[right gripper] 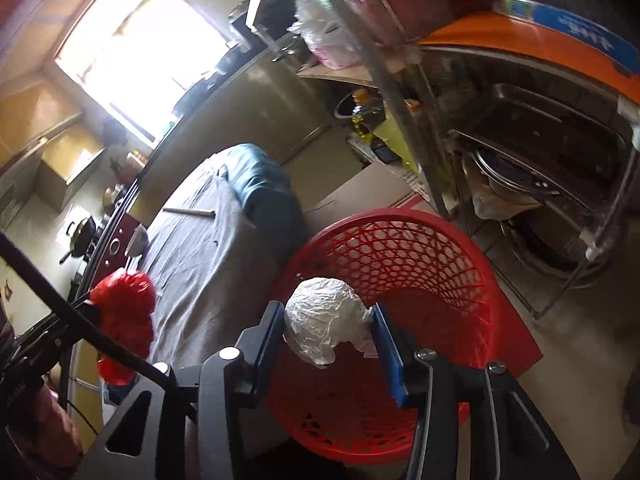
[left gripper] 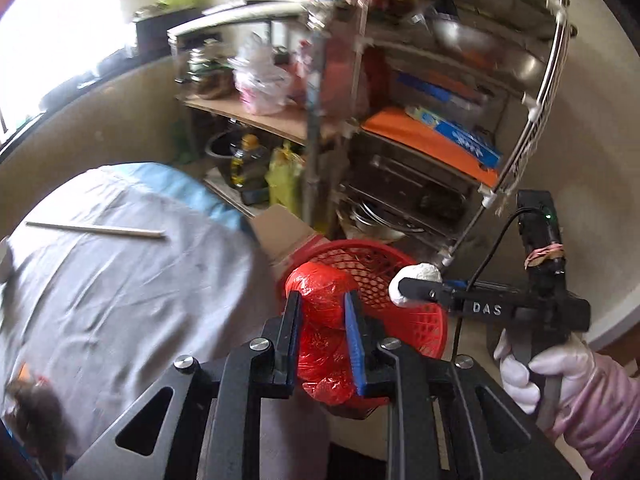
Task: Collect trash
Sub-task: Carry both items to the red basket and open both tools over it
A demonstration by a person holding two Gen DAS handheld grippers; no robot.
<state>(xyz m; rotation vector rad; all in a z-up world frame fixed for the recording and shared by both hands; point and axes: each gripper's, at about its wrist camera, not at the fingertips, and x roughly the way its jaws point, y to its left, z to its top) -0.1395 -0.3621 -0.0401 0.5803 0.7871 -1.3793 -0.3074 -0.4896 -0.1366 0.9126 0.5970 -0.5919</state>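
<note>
My left gripper [left gripper: 322, 300] is shut on a crumpled red plastic bag [left gripper: 320, 292] and holds it at the near rim of a red mesh basket [left gripper: 404, 312]. My right gripper [right gripper: 326, 316] is shut on a crumpled white plastic bag [right gripper: 320, 316] and holds it over the open basket [right gripper: 420, 264]. In the left wrist view the right gripper [left gripper: 412, 288] shows with the white bag [left gripper: 420, 272] over the basket's right rim. In the right wrist view the red bag [right gripper: 124, 316] shows at the left, beside the table.
A table with a grey cloth [left gripper: 120, 272] stands left of the basket, with a thin stick [left gripper: 96, 230] on it. A metal shelf rack [left gripper: 420, 152] full of pans and boxes stands behind the basket. A cardboard box [right gripper: 360, 192] lies between them.
</note>
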